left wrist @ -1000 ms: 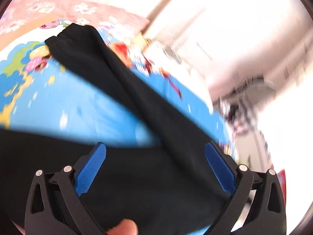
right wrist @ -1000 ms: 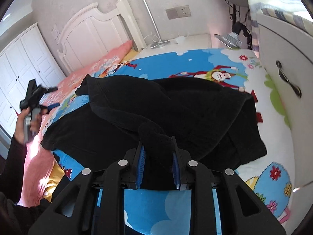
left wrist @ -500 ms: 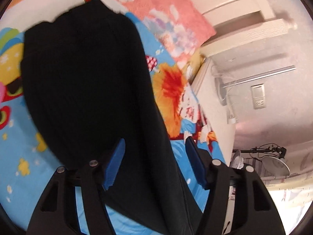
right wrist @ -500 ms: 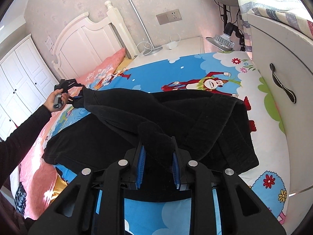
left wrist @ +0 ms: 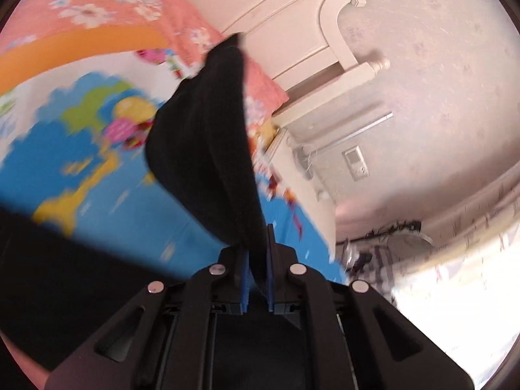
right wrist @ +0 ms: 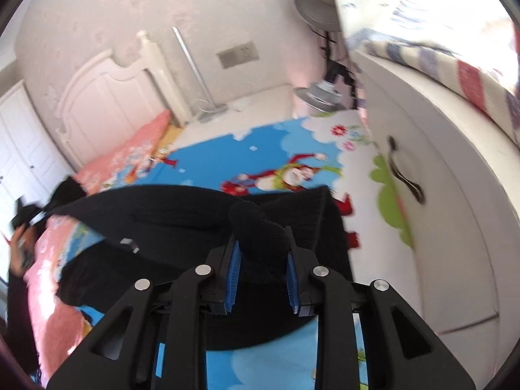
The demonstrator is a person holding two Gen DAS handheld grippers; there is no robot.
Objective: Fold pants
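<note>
The soft, limp black pants sag between the left tongs, which have just clamped one end, and the right tongs, clenched on a bunched edge over the bed.

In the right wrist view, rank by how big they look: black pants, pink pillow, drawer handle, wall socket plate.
Largest to smallest as they look in this view:
1. black pants
2. pink pillow
3. drawer handle and wall socket plate: alike; the handle is nearer the camera, so unranked.

wall: pale, patterned
headboard: white
bedsheet: cartoon print
fan: by wall
cabinet: white
</note>
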